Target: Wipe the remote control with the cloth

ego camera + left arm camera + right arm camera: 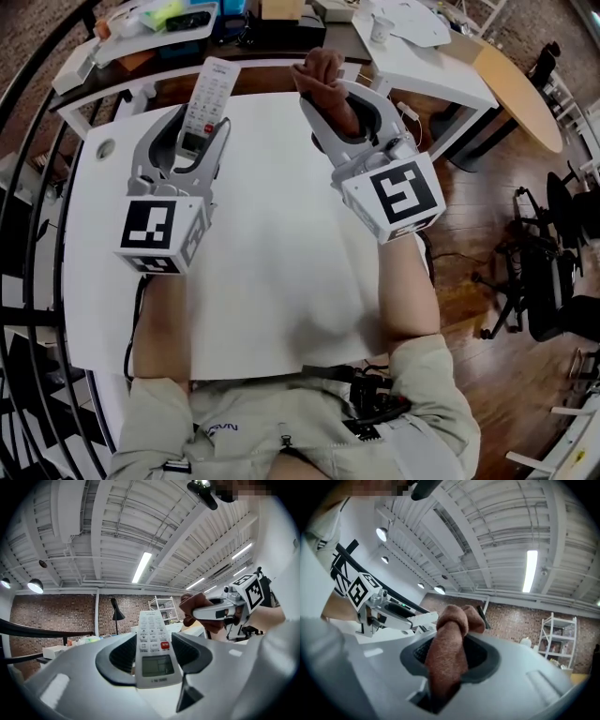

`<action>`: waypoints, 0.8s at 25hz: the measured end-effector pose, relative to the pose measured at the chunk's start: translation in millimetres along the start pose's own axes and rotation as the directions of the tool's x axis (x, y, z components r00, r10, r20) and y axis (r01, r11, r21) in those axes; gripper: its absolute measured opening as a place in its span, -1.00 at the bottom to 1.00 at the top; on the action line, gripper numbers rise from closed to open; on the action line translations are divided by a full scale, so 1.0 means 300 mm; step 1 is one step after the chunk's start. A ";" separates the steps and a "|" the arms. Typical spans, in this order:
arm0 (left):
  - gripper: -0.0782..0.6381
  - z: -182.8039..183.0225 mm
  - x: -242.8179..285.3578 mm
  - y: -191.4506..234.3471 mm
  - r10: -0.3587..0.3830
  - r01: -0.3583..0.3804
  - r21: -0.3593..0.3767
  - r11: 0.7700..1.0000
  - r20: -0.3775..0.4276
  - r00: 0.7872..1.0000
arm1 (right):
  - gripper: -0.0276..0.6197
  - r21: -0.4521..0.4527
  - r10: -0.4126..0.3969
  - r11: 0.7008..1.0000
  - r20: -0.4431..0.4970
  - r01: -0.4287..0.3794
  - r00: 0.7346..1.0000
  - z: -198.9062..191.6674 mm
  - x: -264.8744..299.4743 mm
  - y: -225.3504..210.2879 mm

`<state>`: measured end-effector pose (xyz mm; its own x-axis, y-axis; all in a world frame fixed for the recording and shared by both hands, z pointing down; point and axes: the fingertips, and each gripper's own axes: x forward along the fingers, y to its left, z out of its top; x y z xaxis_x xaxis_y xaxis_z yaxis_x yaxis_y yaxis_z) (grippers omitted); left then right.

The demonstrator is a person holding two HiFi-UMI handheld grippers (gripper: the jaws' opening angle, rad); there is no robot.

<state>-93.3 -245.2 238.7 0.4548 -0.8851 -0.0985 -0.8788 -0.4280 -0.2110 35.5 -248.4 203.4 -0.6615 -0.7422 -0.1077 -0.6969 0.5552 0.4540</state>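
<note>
My left gripper (202, 127) is shut on a white remote control (208, 101) with grey buttons and a small display; the remote sticks out past the jaws, above the far part of the white table (272, 272). In the left gripper view the remote (153, 648) lies between the dark pads, its red button showing. My right gripper (349, 105) is shut on a bunched brown cloth (323, 80), which fills its jaws in the right gripper view (449, 656). The cloth (199, 606) hangs to the right of the remote, apart from it. Both grippers point about level.
Beyond the table stand a second white desk (422, 56) with papers and a cup, and a cluttered shelf (159, 23) at the back left. A round wooden tabletop (520, 94) and black office chairs (553, 272) stand on the wooden floor to the right.
</note>
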 end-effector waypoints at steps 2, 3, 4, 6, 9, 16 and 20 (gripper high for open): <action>-0.10 -0.023 0.017 0.021 0.016 -0.016 -0.015 1.000 -0.013 1.000 | -0.56 0.012 -0.018 1.000 -0.023 0.019 1.000 -0.043 0.018 -0.022; -0.10 -0.035 0.028 0.033 0.024 -0.024 -0.024 0.999 -0.020 1.000 | -0.56 0.019 -0.029 0.999 -0.037 0.030 0.999 -0.068 0.027 -0.034; -0.10 -0.049 0.039 0.044 0.031 -0.032 -0.031 0.999 -0.030 0.999 | -0.56 0.027 -0.042 0.999 -0.053 0.043 0.998 -0.094 0.036 -0.048; -0.10 -0.087 0.061 0.061 0.040 -0.042 -0.045 0.998 -0.055 0.998 | -0.56 0.043 -0.067 0.997 -0.089 0.071 0.994 -0.149 0.049 -0.080; -0.10 -0.164 0.097 0.077 0.048 -0.056 -0.070 0.996 -0.110 0.993 | -0.56 0.057 -0.089 0.993 -0.156 0.099 0.984 -0.241 0.064 -0.120; -0.10 -0.346 0.203 0.121 0.031 -0.064 -0.115 0.991 -0.263 0.964 | -0.56 0.063 -0.065 0.994 -0.318 0.090 0.946 -0.446 0.107 -0.140; -0.10 -0.436 0.243 0.119 -0.008 -0.041 -0.130 0.991 -0.354 0.935 | -0.56 0.084 -0.023 0.994 -0.425 0.065 0.905 -0.568 0.111 -0.117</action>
<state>-110.2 -348.9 351.1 0.3810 -0.8890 0.2539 -0.9080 -0.4116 -0.0788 85.1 -356.4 334.5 -0.4645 -0.8439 0.2684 -0.7588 0.5356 0.3706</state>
